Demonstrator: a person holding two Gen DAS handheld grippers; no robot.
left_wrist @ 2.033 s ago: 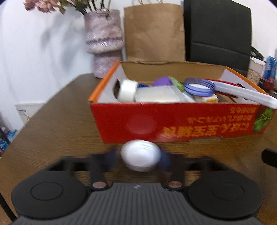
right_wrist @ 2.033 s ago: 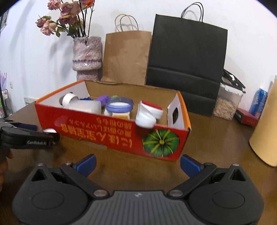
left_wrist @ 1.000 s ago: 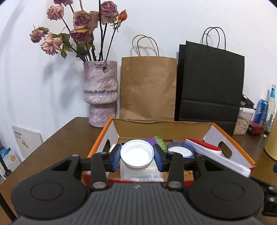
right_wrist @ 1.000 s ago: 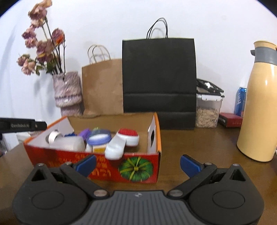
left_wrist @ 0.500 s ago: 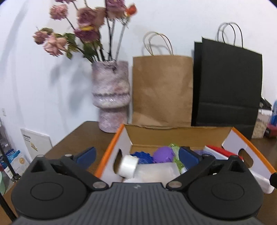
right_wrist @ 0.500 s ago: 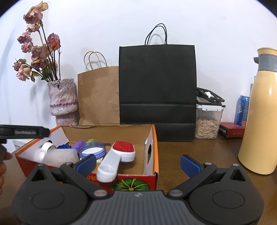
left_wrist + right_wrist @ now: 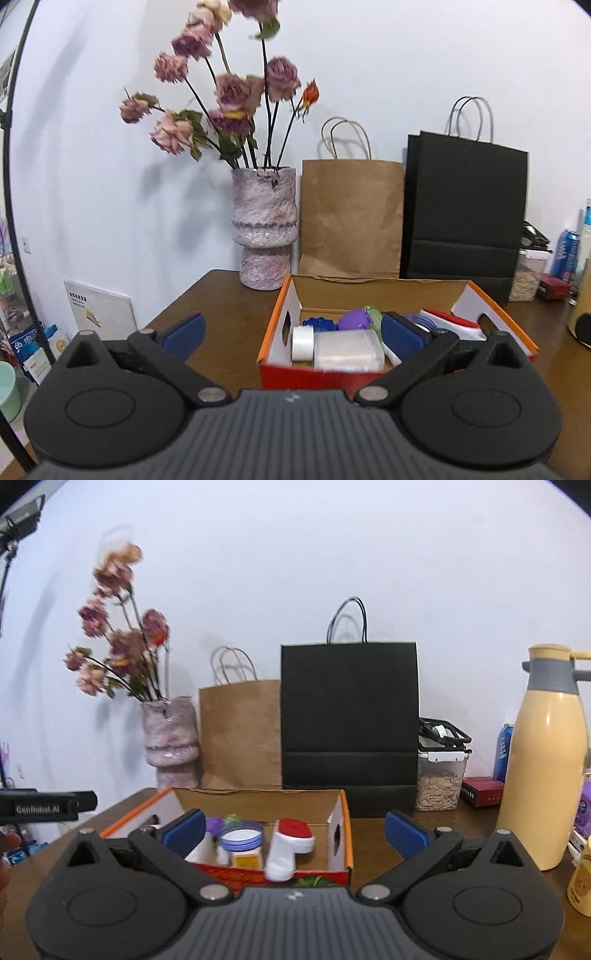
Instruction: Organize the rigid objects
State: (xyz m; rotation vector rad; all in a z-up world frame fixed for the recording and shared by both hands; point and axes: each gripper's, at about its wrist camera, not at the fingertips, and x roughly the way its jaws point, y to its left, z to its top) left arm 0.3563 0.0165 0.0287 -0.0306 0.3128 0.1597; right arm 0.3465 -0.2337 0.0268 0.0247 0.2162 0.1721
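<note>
We find the left gripper held above the brown table, its blue fingertips spread wide with nothing between them. The red cardboard box sits just beyond it, slightly to the right, so that the right fingertip overlaps the box interior in the left wrist view. Inside the box we note a roll of white tape at the near left, a frosted plastic container beside it, a blue item and a purple ball farther back, and a white brush with a red head toward the right end.

The right gripper is likewise spread and empty. The box lies directly ahead of it, between its fingertips in the view, with a purple-rimmed lid and the brush visible inside, the brush handle resting over the near wall.

Behind the box stand a vase of dried roses, a brown paper bag and a black paper bag. A yellow flask stands at the far right.
</note>
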